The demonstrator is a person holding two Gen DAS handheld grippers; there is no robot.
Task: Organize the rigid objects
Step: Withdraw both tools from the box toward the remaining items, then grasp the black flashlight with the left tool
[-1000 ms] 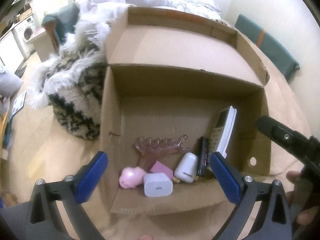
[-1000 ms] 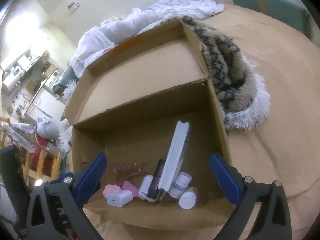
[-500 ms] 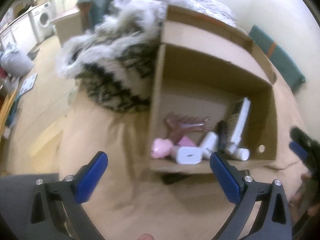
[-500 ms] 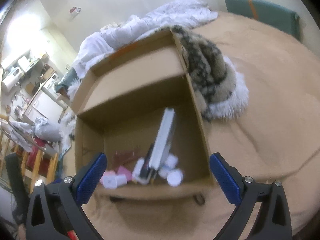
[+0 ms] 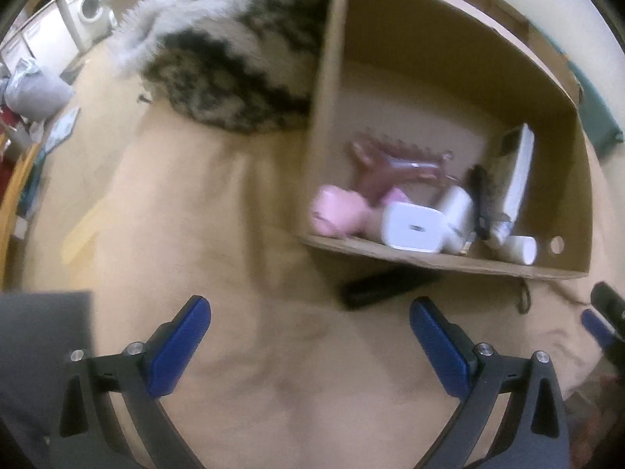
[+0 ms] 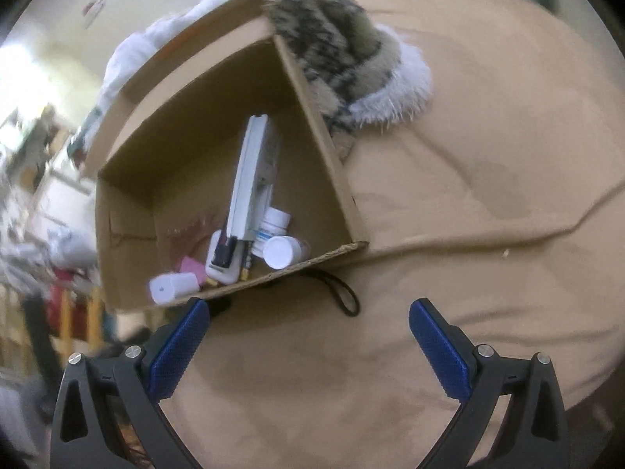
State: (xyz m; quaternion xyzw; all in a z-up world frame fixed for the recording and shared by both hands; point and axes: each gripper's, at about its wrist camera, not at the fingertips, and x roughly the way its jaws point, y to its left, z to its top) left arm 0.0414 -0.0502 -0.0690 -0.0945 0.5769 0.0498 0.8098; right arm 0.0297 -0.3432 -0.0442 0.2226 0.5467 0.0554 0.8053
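A cardboard box [image 5: 441,90] [image 6: 183,125] sits on a tan bed cover and holds a white charger [image 5: 412,227] [image 6: 172,288], a pink item [image 5: 336,211], a brownish hair claw [image 5: 394,164], a white remote [image 5: 517,172] [image 6: 250,172] and white pill bottles [image 6: 281,252]. A long black object [image 5: 381,285] lies on the cover just in front of the box, its black strap [image 6: 343,293] showing in the right wrist view. My left gripper [image 5: 308,336] is open and empty, in front of the box. My right gripper [image 6: 308,338] is open and empty, near the box's front right corner.
A furry black-and-cream blanket [image 5: 234,70] [image 6: 332,39] lies against the box's side. White bedding [image 6: 156,39] is piled behind the box. A washing machine [image 5: 91,8] and room clutter [image 6: 58,258] lie beyond the bed's edge. Tan cover [image 6: 488,156] stretches to the right.
Both grippers have pulled back from the box, which now looks farther off. The black object and its strap in front of the box have come into view. Both stay open.
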